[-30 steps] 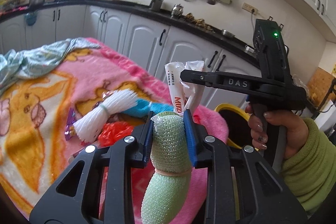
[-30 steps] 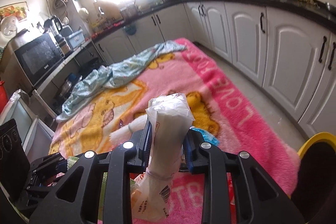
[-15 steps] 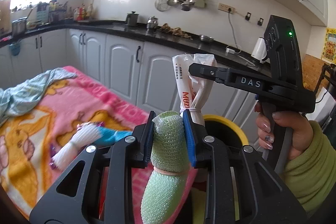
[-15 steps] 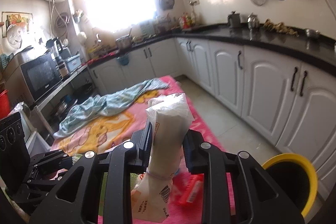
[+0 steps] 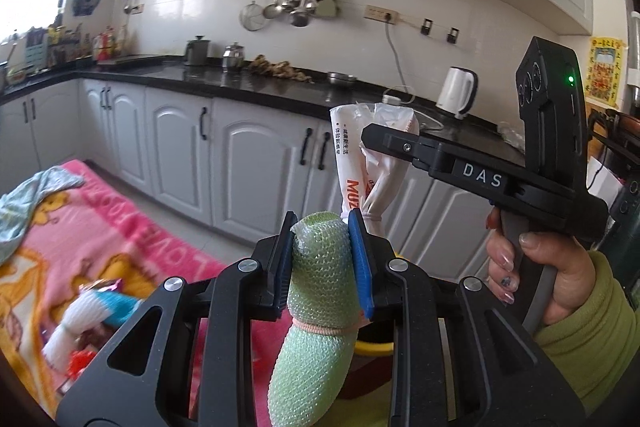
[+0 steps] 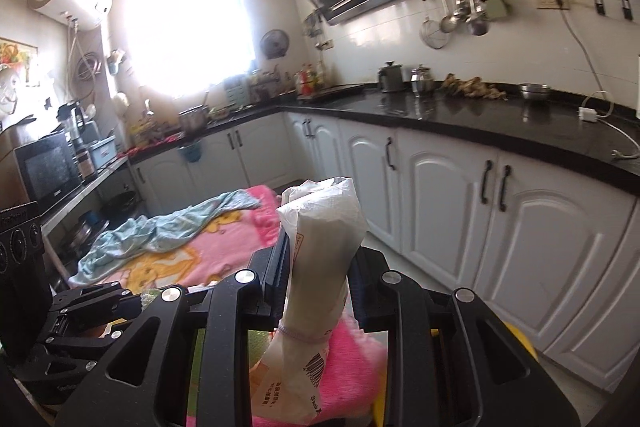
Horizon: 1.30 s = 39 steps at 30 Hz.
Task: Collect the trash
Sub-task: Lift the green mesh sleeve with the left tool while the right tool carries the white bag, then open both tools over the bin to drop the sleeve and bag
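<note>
My left gripper [image 5: 322, 259] is shut on a green foam-net roll [image 5: 316, 315] tied with a pink band. My right gripper [image 6: 318, 269] is shut on a white plastic wrapper roll [image 6: 320, 267] with a barcode; it also shows in the left wrist view [image 5: 364, 167], held up just beyond the green roll. Both are raised above the pink blanket's edge. A yellow-rimmed bin [image 5: 374, 347] shows only as a sliver below my left gripper, and at the lower right in the right wrist view [image 6: 516, 343]. More trash, a white net bundle [image 5: 76, 319] and a red scrap [image 5: 80, 363], lies on the blanket.
The pink cartoon blanket [image 5: 60, 251] covers the surface at left, with a light blue cloth [image 6: 160, 231] on its far part. White kitchen cabinets [image 5: 248, 163] and a black counter [image 6: 460, 119] stand beyond. A kettle [image 5: 456, 93] is on the counter.
Both grippers have lifted and tilted upward with their loads, swinging right off the blanket towards the bin; the blanket and the trash on it have slid down and left in view.
</note>
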Tool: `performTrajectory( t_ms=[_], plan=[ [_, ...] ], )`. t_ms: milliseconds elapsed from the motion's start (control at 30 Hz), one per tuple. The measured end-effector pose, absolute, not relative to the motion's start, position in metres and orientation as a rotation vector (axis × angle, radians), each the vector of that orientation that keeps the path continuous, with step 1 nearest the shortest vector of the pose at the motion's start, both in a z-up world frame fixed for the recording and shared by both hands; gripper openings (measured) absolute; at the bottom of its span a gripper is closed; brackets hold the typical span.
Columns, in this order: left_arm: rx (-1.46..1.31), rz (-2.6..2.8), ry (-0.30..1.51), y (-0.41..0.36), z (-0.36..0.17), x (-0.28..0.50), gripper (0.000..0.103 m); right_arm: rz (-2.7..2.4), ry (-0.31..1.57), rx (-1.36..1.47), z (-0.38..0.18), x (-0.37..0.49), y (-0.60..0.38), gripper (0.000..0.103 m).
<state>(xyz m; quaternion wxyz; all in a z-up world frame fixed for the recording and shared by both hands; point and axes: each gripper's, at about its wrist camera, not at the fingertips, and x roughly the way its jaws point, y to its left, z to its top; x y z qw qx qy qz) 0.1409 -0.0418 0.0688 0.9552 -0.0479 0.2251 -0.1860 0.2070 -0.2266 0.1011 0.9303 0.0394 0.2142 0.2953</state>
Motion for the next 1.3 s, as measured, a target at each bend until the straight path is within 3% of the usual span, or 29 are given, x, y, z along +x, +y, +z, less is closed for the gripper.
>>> performTrajectory(
  t_ms=[600, 1133, 1300],
  plan=[
    [-0.094, -0.563, 0.443, -0.144, 0.055, 0.188, 0.02, 0.41, 0.429, 0.15, 0.084, 0.215, -0.343, 0.025],
    [-0.114, -0.617, 0.489, -0.194, -0.013, 0.231, 0.02, 0.264, 0.508, 0.2, 0.009, 0.229, -0.396, 0.025],
    [-0.138, -0.561, 0.513, -0.191, -0.034, 0.25, 0.023, 0.222, 0.525, 0.191, -0.023, 0.247, -0.395, 0.029]
  ],
)
